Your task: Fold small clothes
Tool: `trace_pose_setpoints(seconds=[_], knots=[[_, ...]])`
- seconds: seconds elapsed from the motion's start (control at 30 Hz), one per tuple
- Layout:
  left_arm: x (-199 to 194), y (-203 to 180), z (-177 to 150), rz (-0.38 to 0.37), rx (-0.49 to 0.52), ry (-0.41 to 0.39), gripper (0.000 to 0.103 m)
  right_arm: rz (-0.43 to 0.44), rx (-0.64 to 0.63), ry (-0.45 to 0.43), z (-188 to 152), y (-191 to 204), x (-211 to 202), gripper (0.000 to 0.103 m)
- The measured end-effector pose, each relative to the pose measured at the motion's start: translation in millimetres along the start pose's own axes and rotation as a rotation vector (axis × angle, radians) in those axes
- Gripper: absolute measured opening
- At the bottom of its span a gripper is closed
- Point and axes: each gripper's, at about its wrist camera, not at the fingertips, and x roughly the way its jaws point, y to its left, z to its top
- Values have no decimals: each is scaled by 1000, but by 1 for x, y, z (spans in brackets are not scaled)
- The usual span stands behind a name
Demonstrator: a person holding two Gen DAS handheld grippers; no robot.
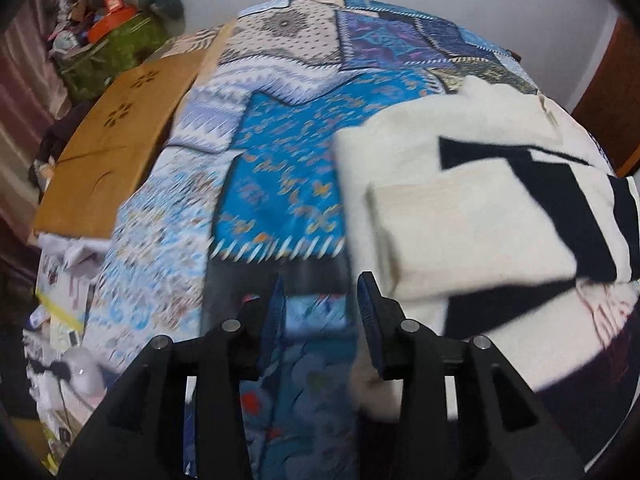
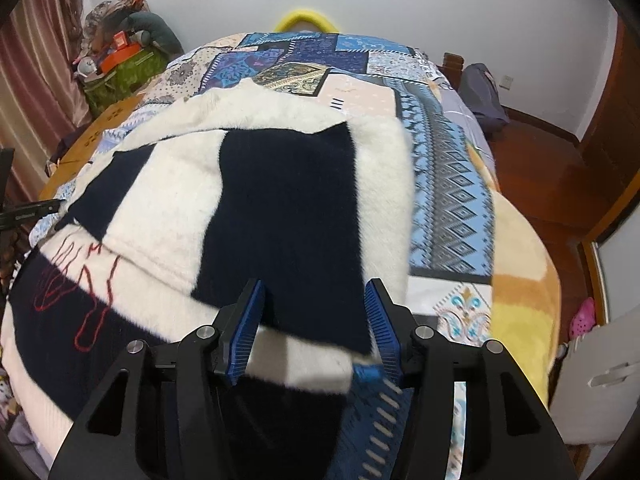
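Both tongs stand apart, empty: left gripper (image 1: pixel 320 300) over the quilt (image 1: pixel 280 168) beside the sweater (image 1: pixel 460 216), right gripper (image 2: pixel 314 316) straddling its folded edge. One fold looks laid; next comes regripping an edge.

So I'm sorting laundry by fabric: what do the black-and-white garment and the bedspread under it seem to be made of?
The black-and-white garment looks like a fuzzy knit or fleece: matte, with a hairy nap along its edges. The patchwork bedspread looks like smooth printed woven cloth, perhaps cotton: flat, crisp patterns, no pile.
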Motion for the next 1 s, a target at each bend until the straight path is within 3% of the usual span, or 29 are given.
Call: trace_pose_setpoints(seconds=[0.13, 0.2, 0.23, 0.37, 0.5, 0.7, 0.73, 0.8, 0.83, 0.87, 0.9, 1.0], knots=[[-22, 7, -22, -49, -20, 10, 42, -2, 11, -9, -10, -2, -19, 56], [-34, 4, -33, -64, -9, 2, 54, 10, 19, -9, -17, -3, -27, 61], [-40, 1, -42, -77, -3, 1, 56, 19, 22, -7, -22, -2, -31, 61], [-47, -9, -70, -129, 6, 44, 56, 57, 35, 31, -42, 2, -33, 61], [-60, -16, -92, -127, 18, 36, 57, 83, 21, 89, -66, 10, -30, 61], [-70, -16, -114, -225, -8, 89, 57, 149, 61, 97, -85, 10, -38, 61], [-72, -18, -117, -235, -4, 88, 55, 172, 75, 105, -89, 10, -37, 59], [-76, -23, -120, -265, 11, 82, 29, 226, 101, 111, -93, 9, -36, 42], [-78, -27, -119, -283, 21, 82, 22, 242, 112, 106, -93, 9, -36, 38], [-79, -30, -118, -285, 26, 83, 14, 250, 110, 102, -92, 12, -37, 28], [-81, -36, -115, -273, 41, 80, 13, 257, 102, 97, -91, 14, -37, 16], [-90, -44, -108, -263, 72, 58, 12, 249, 70, 73, -83, 23, -43, 14]])
